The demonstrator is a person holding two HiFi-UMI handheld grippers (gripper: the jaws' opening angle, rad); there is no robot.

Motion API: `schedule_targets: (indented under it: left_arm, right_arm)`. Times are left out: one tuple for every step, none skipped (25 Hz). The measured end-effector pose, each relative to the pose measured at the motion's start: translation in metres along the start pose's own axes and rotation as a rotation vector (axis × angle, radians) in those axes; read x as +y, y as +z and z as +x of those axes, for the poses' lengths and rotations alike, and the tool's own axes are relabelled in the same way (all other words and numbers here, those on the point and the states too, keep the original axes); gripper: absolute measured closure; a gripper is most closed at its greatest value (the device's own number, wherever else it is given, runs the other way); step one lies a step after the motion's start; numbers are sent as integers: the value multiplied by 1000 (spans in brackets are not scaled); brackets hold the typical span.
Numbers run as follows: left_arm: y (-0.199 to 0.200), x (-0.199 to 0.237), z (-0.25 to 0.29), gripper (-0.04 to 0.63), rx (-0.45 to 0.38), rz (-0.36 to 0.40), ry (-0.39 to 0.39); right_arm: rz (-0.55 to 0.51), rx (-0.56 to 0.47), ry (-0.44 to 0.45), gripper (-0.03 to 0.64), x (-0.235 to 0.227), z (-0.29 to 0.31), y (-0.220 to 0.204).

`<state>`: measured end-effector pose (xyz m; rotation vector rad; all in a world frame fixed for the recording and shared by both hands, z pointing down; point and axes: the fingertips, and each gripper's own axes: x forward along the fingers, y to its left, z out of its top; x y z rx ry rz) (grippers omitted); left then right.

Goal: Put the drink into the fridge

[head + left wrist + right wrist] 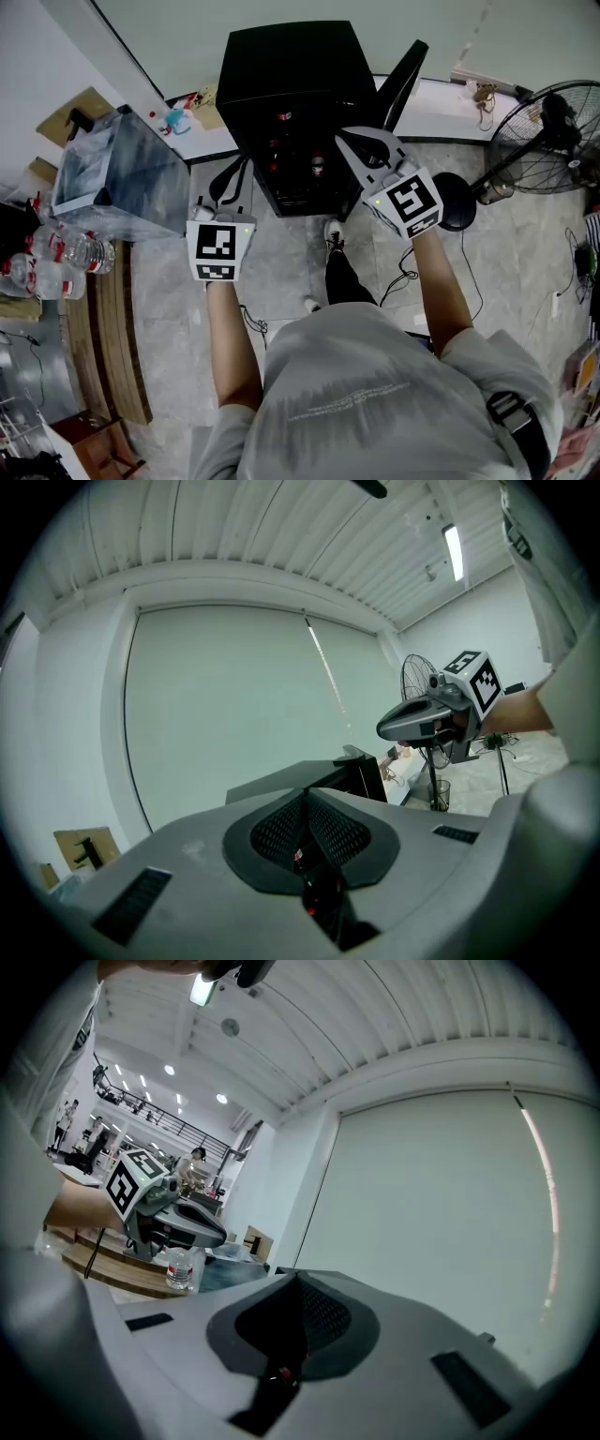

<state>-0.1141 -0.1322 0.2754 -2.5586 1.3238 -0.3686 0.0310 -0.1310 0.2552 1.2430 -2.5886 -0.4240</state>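
Note:
The black mini fridge [291, 84] stands on the floor ahead of me with its door [403, 73] swung open to the right. Drinks with red labels [317, 165] sit on its shelves. My left gripper [229, 186] hangs in front of the fridge's left side, its jaws shut [307, 829] with nothing between them. My right gripper [347, 139] is at the fridge opening's right side, also shut [300, 1321] and empty. Each gripper shows in the other's view: the right gripper [431, 719] and the left gripper [164, 1218].
A wooden bench [117, 319] on the left carries water bottles [75, 251] and a plastic-wrapped box [117, 178]. A standing fan [553, 122] and cables lie to the right. A black round base [457, 201] sits by my right gripper. The person's foot [334, 234] stands before the fridge.

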Motion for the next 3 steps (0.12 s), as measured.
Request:
schedule_targets:
  left_arm:
    - [0,1,1,571,-5,-5,-3]
    - [0,2,3,571,-11,-9,-6]
    - [0,2,4,571,-17,-13,-9]
  right_arm:
    - [1,1,1,617,0,2,0]
    - [2,1,3,617,0,4,0]
    - [3,2,4,617,-1,6,0]
